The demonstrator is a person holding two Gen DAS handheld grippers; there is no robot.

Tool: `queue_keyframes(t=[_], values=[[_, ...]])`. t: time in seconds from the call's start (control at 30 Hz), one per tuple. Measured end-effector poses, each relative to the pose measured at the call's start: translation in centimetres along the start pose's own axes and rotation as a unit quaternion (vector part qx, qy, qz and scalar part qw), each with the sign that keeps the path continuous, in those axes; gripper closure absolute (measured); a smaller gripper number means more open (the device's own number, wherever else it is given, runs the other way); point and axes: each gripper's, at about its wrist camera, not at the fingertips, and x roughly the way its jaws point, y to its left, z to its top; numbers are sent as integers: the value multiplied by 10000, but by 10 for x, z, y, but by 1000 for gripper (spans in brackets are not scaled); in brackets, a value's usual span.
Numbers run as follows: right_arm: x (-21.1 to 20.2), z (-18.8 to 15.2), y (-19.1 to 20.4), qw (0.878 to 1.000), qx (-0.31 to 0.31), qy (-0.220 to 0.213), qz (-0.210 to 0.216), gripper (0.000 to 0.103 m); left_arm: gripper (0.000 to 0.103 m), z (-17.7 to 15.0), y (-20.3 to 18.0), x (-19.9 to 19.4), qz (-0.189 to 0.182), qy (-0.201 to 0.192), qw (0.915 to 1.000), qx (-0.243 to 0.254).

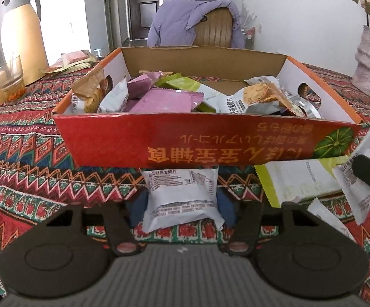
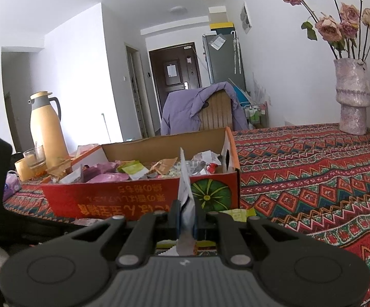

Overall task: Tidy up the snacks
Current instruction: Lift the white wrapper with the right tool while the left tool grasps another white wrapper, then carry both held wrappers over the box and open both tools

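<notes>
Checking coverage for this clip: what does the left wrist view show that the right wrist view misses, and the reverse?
Left wrist only: the left tongs straddling a white snack packet lying on the tablecloth before the box.
Right wrist only: the right tongs shut on an upright white packet, and the ceiling.
Both: the red snack box, yellow thermos, flower vase, purple jacket on the chair.

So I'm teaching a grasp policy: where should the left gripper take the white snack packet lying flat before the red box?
Across its puffy middle, from above: the white snack packet lies flat between the left gripper fingers, sides exposed.
</notes>
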Motion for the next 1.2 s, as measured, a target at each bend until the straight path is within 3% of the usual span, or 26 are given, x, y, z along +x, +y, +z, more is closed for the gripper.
queue_keyframes(t=[0.23,0.47,0.8,0.87,1.2], values=[[-2,-1,4,9999,-90,-95,97,94,48,-8,11,-13,-69,-92,9999,18],[-11,9,13,9994,-174,-218,200,94,48,-8,23,-50,-271,-546,9980,151],[-2,58,36,9973,-505,-452,266,94,48,38,20,-91,-457,-1338,9899,125],[10,67,37,9978,-453,-395,287,94,48,53,18,-89,-373,-1519,9876,119],[76,95,37,9992,-387,-104,-55,94,48,105,10,-40,108,-1602,9870,63]])
